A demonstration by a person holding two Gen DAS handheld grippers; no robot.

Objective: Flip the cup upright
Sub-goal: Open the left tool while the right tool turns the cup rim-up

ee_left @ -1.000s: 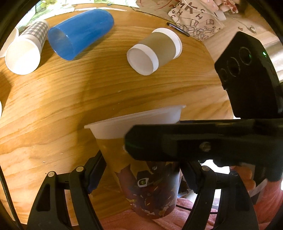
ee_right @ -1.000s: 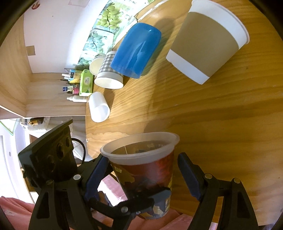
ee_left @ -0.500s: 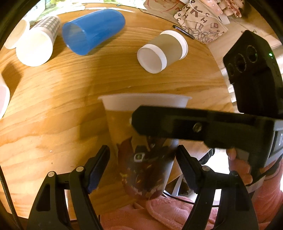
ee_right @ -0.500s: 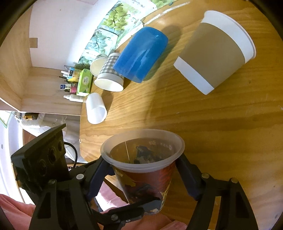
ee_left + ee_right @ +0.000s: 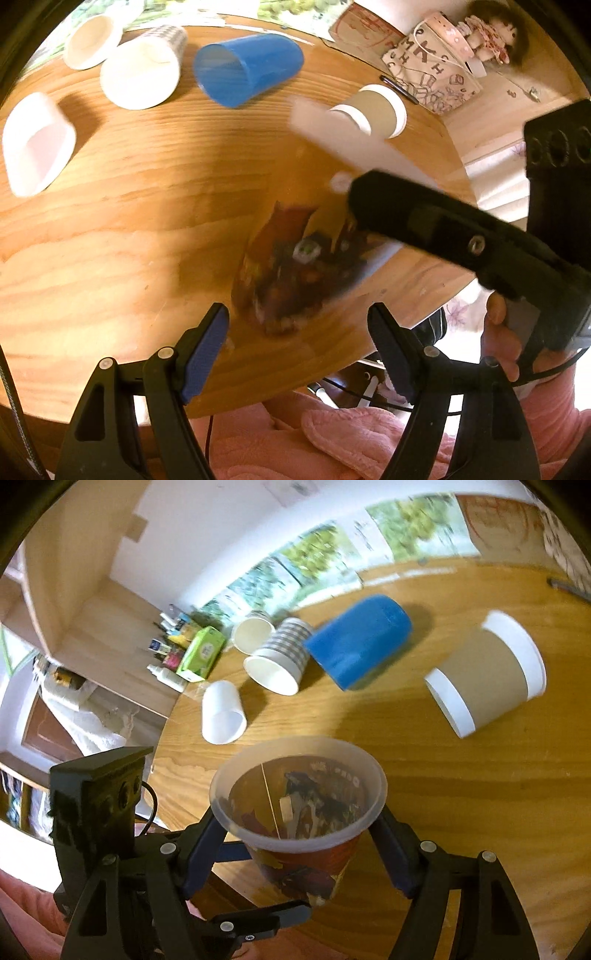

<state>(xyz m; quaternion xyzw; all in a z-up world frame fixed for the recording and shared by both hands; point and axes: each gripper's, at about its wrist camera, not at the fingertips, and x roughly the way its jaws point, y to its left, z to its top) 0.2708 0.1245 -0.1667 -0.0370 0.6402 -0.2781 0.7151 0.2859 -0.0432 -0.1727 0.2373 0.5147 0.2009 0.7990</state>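
A clear plastic cup with a dark red printed band sits between the fingers of my right gripper, mouth up and tilted toward the camera; the jaws are shut on its sides. In the left wrist view the same cup is motion-blurred and leans to the right over the round wooden table. My left gripper is open and empty, just in front of the cup's base and apart from it.
Several cups lie on their sides at the back: a blue one, a brown-sleeved paper one, a checked one, a white one. A patterned bag and doll stand far right. The table edge is near.
The left gripper has let go of the cup and drawn back. The right gripper has swung the cup, which now tilts right in the left view.
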